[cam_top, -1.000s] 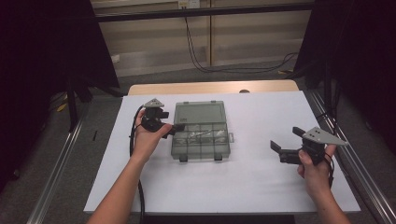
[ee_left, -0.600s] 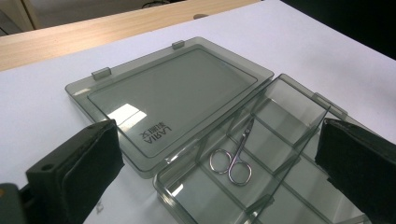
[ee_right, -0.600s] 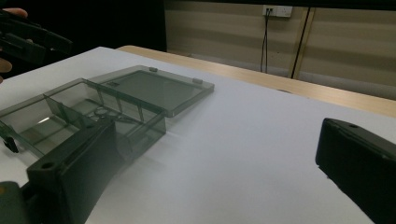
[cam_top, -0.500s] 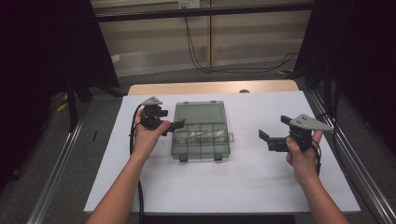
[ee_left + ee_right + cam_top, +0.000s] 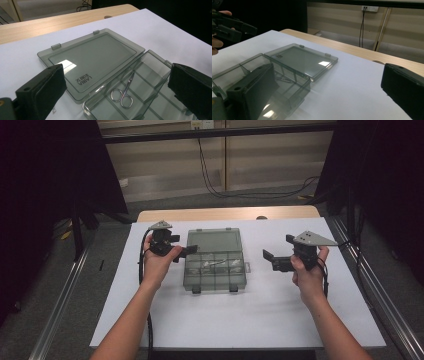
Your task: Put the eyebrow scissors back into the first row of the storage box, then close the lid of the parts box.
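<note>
On the white-covered bench [image 5: 240, 320], largest first, a smoky clear plastic organiser box [image 5: 215, 270] lies open at the centre, its lid [image 5: 95, 56] folded flat toward twelve o'clock and its divided tray toward six. At nine o'clock of the box, the left tongs [image 5: 184, 251] hover at the tray's left edge, jaws spread wide and grasping nothing; they have held this spot over the last second. At three o'clock, the right tongs [image 5: 272, 260] have travelled inward from the bench's right edge and now float a short way off the box, also spread and empty, pointed at it. Smallest of all, a pair of small silver scissors [image 5: 123, 93] rests in a middle compartment of the tray. Judging by this approach, both hands are now converging on the box, most likely to pick out the scissors or to close the lid.
</note>
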{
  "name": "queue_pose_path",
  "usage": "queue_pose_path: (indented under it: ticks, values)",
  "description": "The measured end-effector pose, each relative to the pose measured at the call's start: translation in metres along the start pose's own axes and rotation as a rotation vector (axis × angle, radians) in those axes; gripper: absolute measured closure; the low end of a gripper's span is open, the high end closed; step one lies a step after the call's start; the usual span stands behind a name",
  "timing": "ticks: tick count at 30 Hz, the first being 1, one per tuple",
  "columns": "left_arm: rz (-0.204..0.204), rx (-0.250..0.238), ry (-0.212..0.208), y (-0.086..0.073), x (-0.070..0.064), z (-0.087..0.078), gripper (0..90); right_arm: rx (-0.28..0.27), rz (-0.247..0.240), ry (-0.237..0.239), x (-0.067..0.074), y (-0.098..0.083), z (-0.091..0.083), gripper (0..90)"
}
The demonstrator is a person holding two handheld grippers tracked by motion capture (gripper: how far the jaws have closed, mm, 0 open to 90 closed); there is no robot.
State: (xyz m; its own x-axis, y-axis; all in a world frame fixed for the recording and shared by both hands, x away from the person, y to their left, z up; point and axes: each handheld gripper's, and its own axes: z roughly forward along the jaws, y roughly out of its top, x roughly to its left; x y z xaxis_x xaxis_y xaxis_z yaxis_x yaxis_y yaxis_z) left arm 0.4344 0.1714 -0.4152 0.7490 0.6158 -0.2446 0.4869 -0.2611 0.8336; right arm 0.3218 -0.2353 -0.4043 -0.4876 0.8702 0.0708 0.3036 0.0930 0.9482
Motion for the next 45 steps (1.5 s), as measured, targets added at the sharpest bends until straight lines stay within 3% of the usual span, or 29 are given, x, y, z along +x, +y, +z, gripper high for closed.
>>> queue_pose_path:
  ticks: [5,19,25,27,37,41,44,45]
  values:
    - [0.001,0.004,0.0,0.001,0.003,0.0,1.1,0.001,0.009,0.007,0.0,0.005,0.013,0.0]
    - [-0.062,-0.012,-0.004,0.0,0.013,0.014,1.0,0.023,0.055,0.035,-0.004,0.018,0.052,0.0]
    - [-0.107,-0.03,-0.003,0.0,0.019,0.022,1.8,0.05,0.068,0.058,-0.008,0.018,0.071,0.1]
    - [-0.145,-0.04,0.009,0.0,0.022,0.026,3.1,0.065,0.073,0.07,-0.009,0.017,0.076,0.4]
    - [-0.266,-0.026,0.029,-0.002,0.04,0.037,14.0,0.142,0.161,0.156,-0.014,0.01,0.108,8.6]
    - [-0.293,-0.001,0.044,-0.006,0.047,0.041,14.5,0.174,0.197,0.16,-0.013,0.007,0.12,10.2]
    - [-0.337,-0.016,0.05,-0.01,0.051,0.043,15.2,0.198,0.233,0.156,-0.013,0.004,0.129,15.0]
    - [-0.333,0.005,0.052,-0.011,0.054,0.043,15.3,0.206,0.241,0.157,-0.012,0.004,0.132,15.9]
